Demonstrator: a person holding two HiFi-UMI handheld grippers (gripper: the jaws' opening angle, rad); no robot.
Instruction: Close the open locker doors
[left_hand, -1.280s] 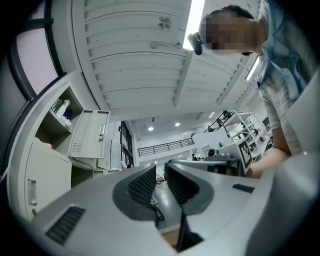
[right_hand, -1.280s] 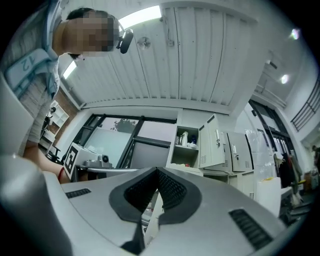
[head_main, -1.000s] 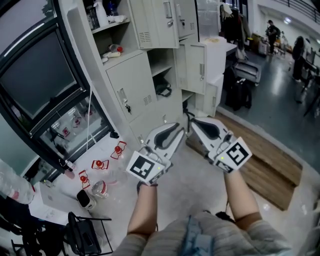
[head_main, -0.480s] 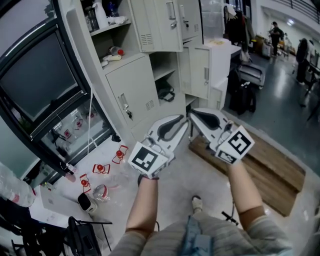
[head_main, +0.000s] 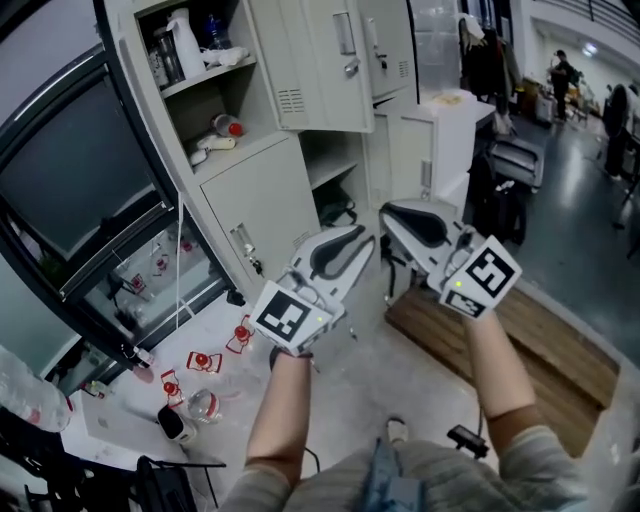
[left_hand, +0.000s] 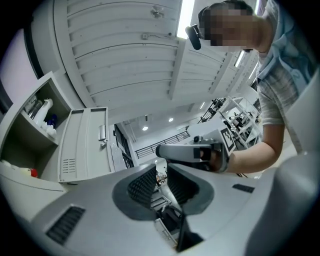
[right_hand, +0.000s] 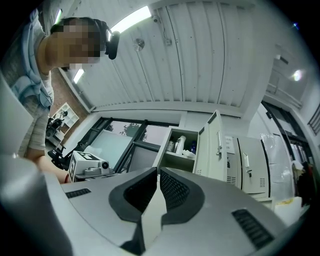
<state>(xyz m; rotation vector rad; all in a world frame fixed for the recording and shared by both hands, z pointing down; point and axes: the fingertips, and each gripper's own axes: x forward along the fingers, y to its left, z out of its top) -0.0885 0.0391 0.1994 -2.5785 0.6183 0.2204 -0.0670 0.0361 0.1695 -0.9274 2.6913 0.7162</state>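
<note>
Nearer locker door (head_main: 322, 60), right hand-held gripper (head_main: 386, 212)

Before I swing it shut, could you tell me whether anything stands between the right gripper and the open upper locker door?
Nothing visible does: only open air lies between the right gripper and the upper locker door, which stands open above it.

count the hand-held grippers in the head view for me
2. The left hand-held gripper is at centre, pointing toward the lockers. The right hand-held gripper is just right of it. Both hold nothing, and no other seems hidden.
</note>
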